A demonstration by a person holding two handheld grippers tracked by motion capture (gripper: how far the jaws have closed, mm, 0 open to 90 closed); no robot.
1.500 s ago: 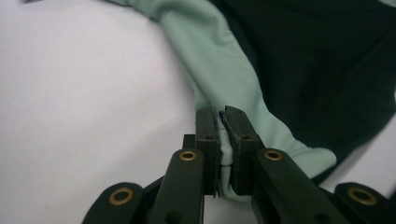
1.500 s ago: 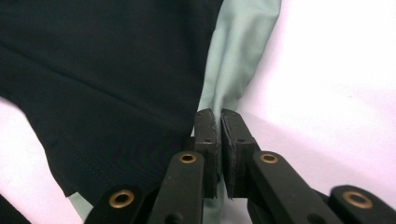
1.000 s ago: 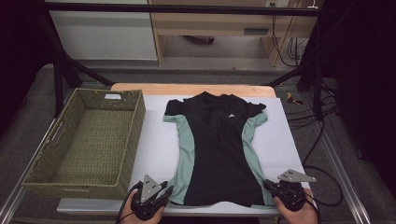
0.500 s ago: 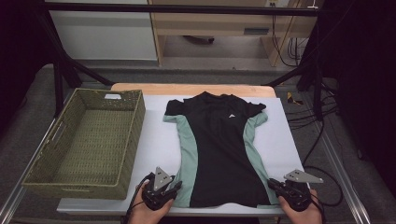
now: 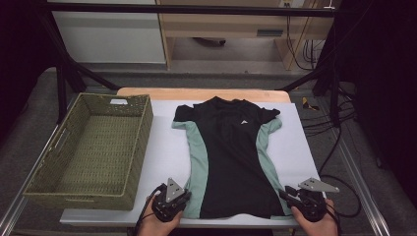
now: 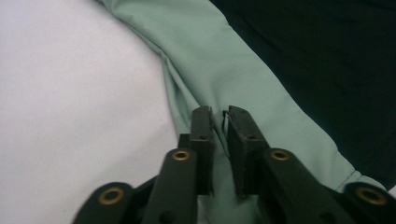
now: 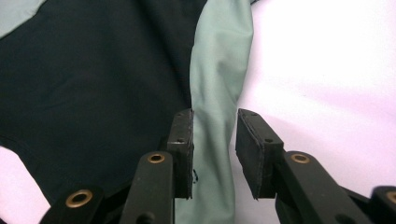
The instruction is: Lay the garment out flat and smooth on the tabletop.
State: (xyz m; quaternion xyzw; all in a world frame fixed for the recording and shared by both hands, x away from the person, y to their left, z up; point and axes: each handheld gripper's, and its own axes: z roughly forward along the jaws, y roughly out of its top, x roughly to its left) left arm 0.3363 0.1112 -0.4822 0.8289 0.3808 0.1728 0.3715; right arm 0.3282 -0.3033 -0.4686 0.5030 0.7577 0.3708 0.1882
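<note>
A black T-shirt (image 5: 231,157) with pale green side panels lies flat on the white tabletop (image 5: 167,152), neck away from me. My left gripper (image 5: 186,195) is at its lower left corner. Its jaws have just been closing, and in the left gripper view the left gripper (image 6: 218,112) is nearly together, pinching a fold of the green panel (image 6: 224,60). My right gripper (image 5: 286,192) is at the lower right corner. Its jaws have just been opening, and in the right gripper view the right gripper (image 7: 215,114) stands apart over the green strip (image 7: 217,70), which lies loose between the pads.
A woven green basket (image 5: 142,128) stands left of the shirt, with nothing in it. Cables (image 5: 334,123) trail off the table's right side. Bare white tabletop borders the shirt on both sides.
My left gripper has slid right and forward onto the shirt's lower left edge. The right gripper has stayed where it was.
</note>
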